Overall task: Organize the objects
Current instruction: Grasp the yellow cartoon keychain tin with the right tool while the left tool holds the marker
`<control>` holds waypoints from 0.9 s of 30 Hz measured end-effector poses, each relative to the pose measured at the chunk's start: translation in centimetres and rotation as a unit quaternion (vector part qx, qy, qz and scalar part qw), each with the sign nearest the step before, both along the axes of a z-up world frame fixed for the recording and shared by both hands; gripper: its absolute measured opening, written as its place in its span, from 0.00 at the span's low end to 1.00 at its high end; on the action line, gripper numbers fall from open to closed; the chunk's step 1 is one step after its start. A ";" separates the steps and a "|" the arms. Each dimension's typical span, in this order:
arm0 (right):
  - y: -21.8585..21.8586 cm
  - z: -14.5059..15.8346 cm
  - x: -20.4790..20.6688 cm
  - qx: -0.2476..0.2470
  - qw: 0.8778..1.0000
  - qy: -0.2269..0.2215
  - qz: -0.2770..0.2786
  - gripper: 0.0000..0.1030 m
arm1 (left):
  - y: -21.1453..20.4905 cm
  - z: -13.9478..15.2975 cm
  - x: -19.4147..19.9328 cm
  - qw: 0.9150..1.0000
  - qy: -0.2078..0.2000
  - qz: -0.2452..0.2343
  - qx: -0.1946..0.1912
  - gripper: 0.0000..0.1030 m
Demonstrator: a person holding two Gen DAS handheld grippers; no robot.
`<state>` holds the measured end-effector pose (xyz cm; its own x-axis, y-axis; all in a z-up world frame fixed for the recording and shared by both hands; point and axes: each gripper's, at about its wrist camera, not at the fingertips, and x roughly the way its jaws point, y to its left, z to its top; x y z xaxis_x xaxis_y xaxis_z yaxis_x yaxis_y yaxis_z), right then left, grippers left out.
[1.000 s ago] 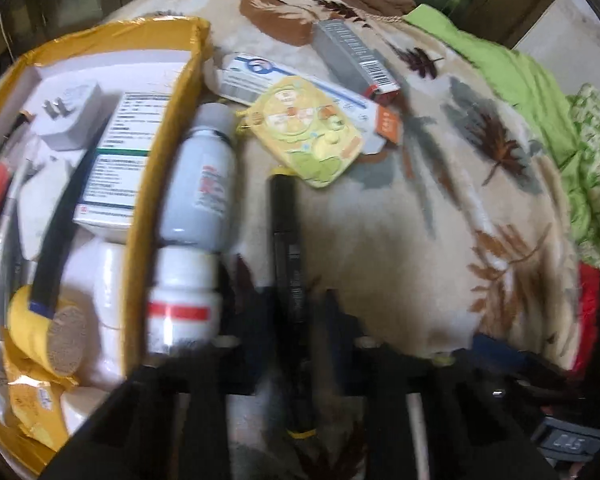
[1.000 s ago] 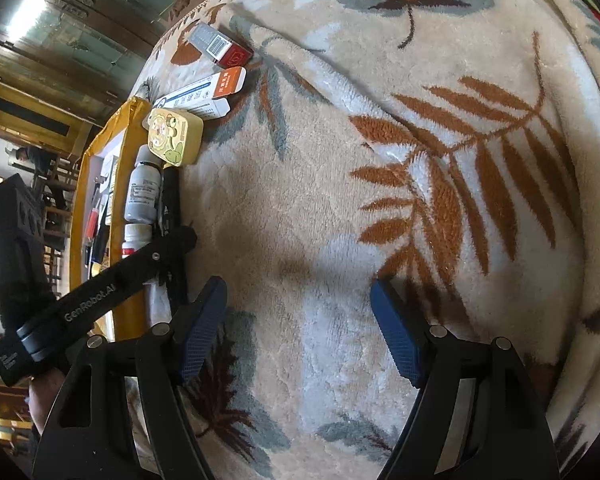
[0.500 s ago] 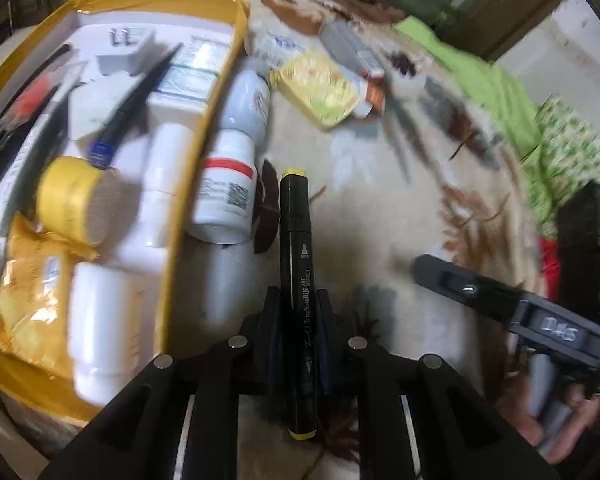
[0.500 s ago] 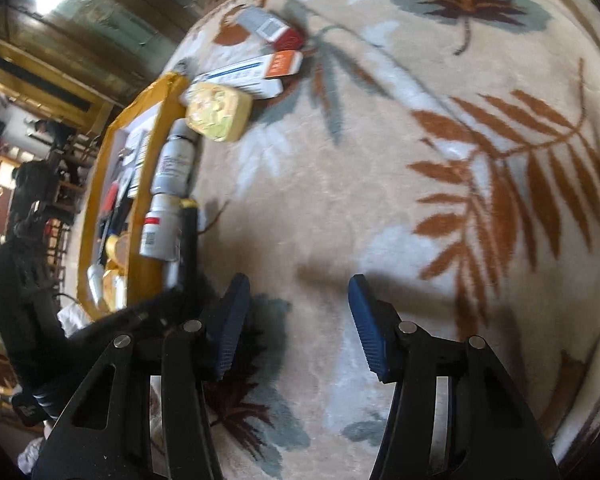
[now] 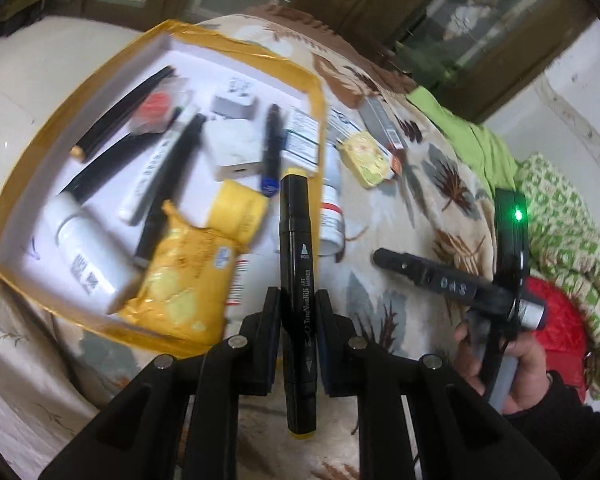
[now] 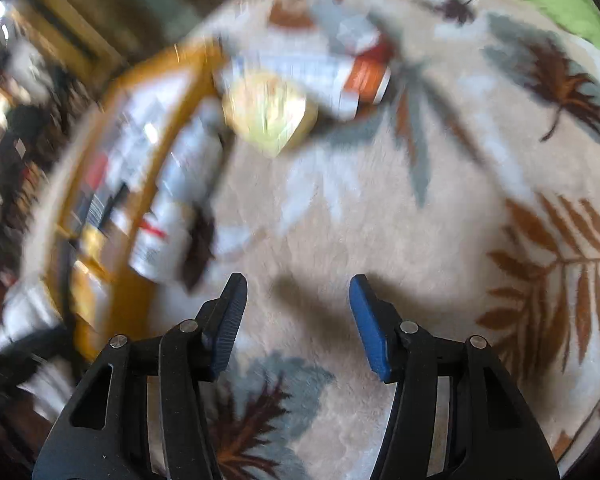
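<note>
Two tongs are in use. Left wrist view: the left tongs (image 5: 298,312) are pinching a black art marker (image 5: 298,280) at mid-barrel, one finger on each side; the marker points straight ahead along the fingers, its yellow-tipped front end over the near right corner of the yellow-rimmed box (image 5: 320,92); its rear end projects back between the finger arms. Ahead and to the left, the box holds pens, a white charger (image 5: 234,102), a yellow roll (image 5: 240,210), a yellow packet (image 5: 180,280) and white bottles; just right of the marker, outside the box wall, a white bottle with a red band (image 5: 332,216) lies on the leaf-patterned blanket (image 5: 420,208); further ahead lies a yellow tin (image 5: 368,156). To the right, a hand (image 5: 516,364) holds the other tool.

Right wrist view (blurred): the right tongs (image 6: 296,316) are spread wide, nothing between the blue pads (image 6: 366,320), above bare blanket (image 6: 440,240); ahead-left lie the bottle (image 6: 160,236), the tin (image 6: 270,114) and the box (image 6: 140,92).
</note>
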<state>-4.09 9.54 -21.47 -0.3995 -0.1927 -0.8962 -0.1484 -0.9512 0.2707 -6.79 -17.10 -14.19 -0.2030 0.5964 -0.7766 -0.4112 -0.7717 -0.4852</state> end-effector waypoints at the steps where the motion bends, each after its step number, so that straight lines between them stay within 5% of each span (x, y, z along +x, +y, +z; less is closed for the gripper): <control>1: -0.5 -0.1 0.1 0.003 1.000 0.006 0.001 0.68 | -0.4 -0.3 -0.3 1.000 -0.010 0.004 0.007 0.14; 4: -3.0 -0.3 -0.3 0.080 0.996 -0.005 0.036 0.70 | -0.3 -0.6 -0.3 1.000 -0.017 0.001 0.013 0.14; 7: -3.3 0.4 -1.6 0.088 0.995 -0.033 0.020 0.70 | -0.6 -0.3 0.2 1.000 -0.010 -0.010 0.020 0.15; 14: -5.0 5.4 -6.3 0.157 0.983 0.067 0.069 0.70 | -0.5 -0.8 0.0 0.999 -0.024 -0.019 0.031 0.15; 16: -5.2 5.0 -8.0 0.195 0.975 0.075 0.081 0.70 | -0.6 -0.9 0.0 0.999 -0.027 -0.020 0.033 0.15; 20: -4.7 4.2 -9.7 0.186 0.974 0.089 0.090 0.70 | -0.6 -1.1 -0.2 0.999 -0.033 -0.020 0.036 0.15; 27: -4.5 0.8 -10.5 0.202 0.974 0.039 0.089 0.69 | -0.4 -1.5 -0.3 0.999 -0.038 -0.020 0.031 0.15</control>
<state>-14.56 5.06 -20.66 -0.4620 0.0981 -0.8815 0.0345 -0.9911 -0.1284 -7.13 -17.45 -15.66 -0.1204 0.6508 -0.7497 -0.4013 -0.7226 -0.5628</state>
